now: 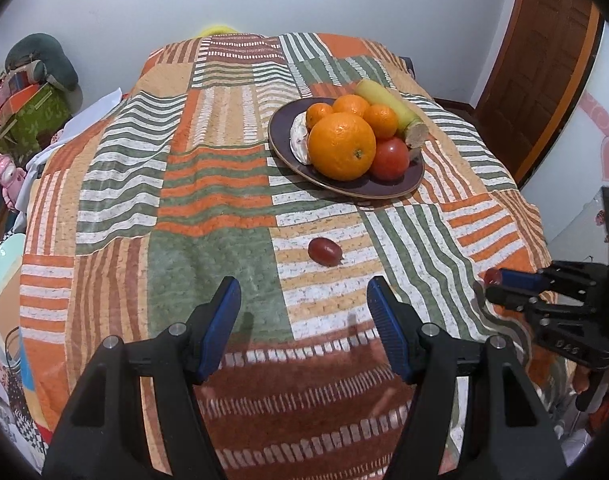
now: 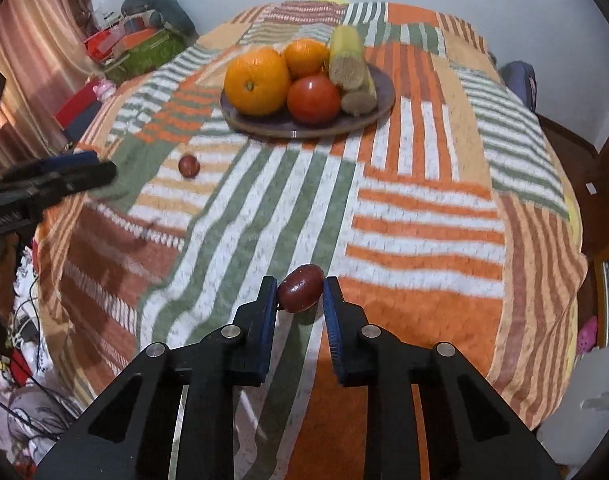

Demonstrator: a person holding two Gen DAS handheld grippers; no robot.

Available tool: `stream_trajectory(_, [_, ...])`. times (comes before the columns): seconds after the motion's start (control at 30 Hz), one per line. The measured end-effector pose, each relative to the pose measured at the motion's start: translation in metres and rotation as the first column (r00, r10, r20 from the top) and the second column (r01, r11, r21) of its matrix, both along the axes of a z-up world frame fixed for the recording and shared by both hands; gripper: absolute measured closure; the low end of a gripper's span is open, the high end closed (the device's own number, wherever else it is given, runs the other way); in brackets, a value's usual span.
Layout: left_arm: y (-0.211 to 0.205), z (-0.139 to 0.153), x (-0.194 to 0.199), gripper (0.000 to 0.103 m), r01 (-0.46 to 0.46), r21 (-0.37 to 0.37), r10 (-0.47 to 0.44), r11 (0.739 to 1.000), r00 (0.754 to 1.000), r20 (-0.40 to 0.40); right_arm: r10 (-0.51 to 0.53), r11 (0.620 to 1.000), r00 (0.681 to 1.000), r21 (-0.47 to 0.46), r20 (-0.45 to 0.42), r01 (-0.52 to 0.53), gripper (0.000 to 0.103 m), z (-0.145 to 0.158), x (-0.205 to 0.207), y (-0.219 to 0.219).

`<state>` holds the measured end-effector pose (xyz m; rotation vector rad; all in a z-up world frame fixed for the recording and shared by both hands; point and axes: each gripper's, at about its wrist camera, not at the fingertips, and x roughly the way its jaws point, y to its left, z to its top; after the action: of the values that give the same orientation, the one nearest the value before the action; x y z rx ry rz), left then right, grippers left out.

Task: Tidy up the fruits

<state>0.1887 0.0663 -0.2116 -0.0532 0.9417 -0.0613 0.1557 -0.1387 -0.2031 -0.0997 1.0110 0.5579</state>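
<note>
The left hand-held gripper [image 1: 303,304] hovered wide open and empty above a bed under a striped patchwork quilt [image 1: 208,184]. Just beyond its fingertips lay a small red oval fruit [image 1: 325,251], long axis running left to right, with bare quilt all round. Farther back sat a dark plate [image 1: 400,184] holding a large orange [image 1: 341,146], smaller oranges and a tomato [image 1: 390,159]. At right, near the bed's near edge, the right hand-held gripper [image 2: 300,294] pinched a second red oval fruit [image 2: 301,288], tilted up to the right.

Open left hand-held gripper [image 1: 303,312] above bedspread [image 1: 208,208]
</note>
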Motion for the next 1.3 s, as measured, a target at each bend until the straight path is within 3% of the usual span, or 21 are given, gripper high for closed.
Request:
stream_trajectory(0.27, [-0.010,-0.025,0.030,0.042,0.028,-0.006,-0.028,1.000,0.999,-0.044,0.002,1.000,0.997,0.010,0.076,-0.003,0.082,0.019,0.017,0.003])
stream_trajectory(0.47, [-0.015,-0.047,0.048,0.057,0.054,-0.011,-0.055,0.998,0.994,-0.098,-0.005,1.000,0.997,0.022,0.079,0.004,0.082,0.018,0.033,0.005])
stream_trajectory(0.57, [-0.017,-0.049,0.051,0.060,0.059,0.001,-0.059,0.998,0.995,-0.076,-0.007,1.000,0.997,0.030,0.071,0.005,0.082,0.015,0.039,0.006])
stream_trajectory(0.73, [-0.016,-0.049,0.053,0.076,0.068,-0.010,-0.068,0.998,0.996,-0.058,-0.007,1.000,0.998,0.029,0.066,0.006,0.082,0.010,0.045,0.007])
stream_trajectory(1.0, [-0.015,-0.045,0.056,0.077,0.064,-0.006,-0.065,0.998,0.997,-0.039,-0.011,0.999,0.997,0.044,0.077,0.007,0.082,0.013,0.054,0.007])
stream_trajectory(1.3, [0.001,-0.016,0.064,0.077,0.034,-0.021,-0.033,0.999,0.999,0.032,-0.023,0.998,0.993,0.054,0.113,0.017,0.082,0.024,0.070,0.009])
